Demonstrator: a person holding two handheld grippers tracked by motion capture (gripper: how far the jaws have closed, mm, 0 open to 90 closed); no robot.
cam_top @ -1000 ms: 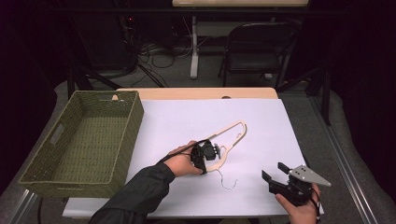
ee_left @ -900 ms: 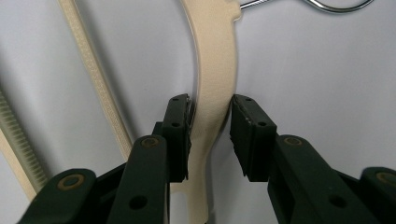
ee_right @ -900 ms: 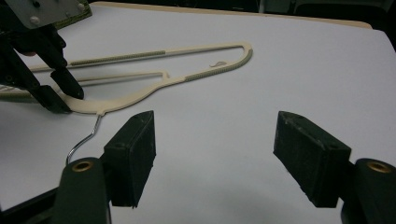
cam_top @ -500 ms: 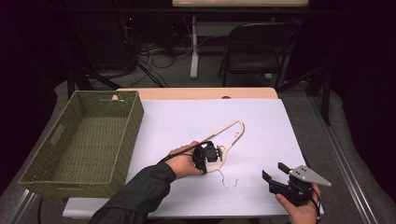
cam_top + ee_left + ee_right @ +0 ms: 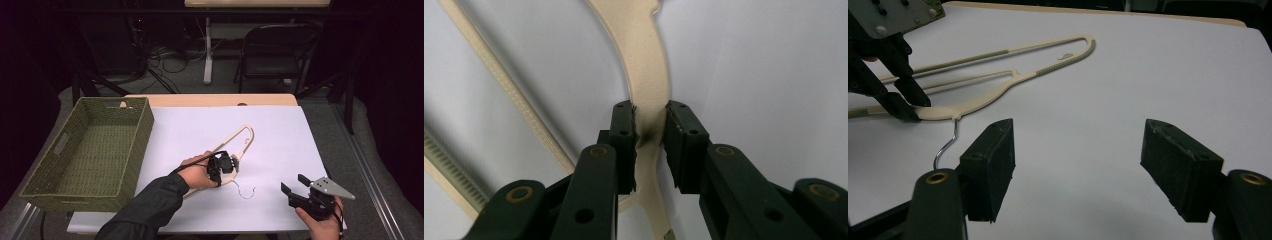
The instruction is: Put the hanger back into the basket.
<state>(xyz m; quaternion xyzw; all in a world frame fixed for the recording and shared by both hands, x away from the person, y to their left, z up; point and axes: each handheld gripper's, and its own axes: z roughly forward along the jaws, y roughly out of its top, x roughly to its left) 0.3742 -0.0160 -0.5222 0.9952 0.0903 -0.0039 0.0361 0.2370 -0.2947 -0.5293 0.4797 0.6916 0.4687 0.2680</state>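
Left tongs (image 5: 650,131) closed on hanger (image 5: 644,65), white table (image 5: 280,135)

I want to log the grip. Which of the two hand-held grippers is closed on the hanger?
The left hand-held gripper: its pads clamp the cream hanger near the neck. The right hand-held gripper stands wide open above bare white table.

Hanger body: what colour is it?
Cream hanger with a metal hook; clearest in the right gripper view.

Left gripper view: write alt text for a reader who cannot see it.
The left gripper is shut on the curved neck of a cream hanger lying on a white table, one black pad on each side of it. The hanger's thin ribbed bar runs diagonally at the left.
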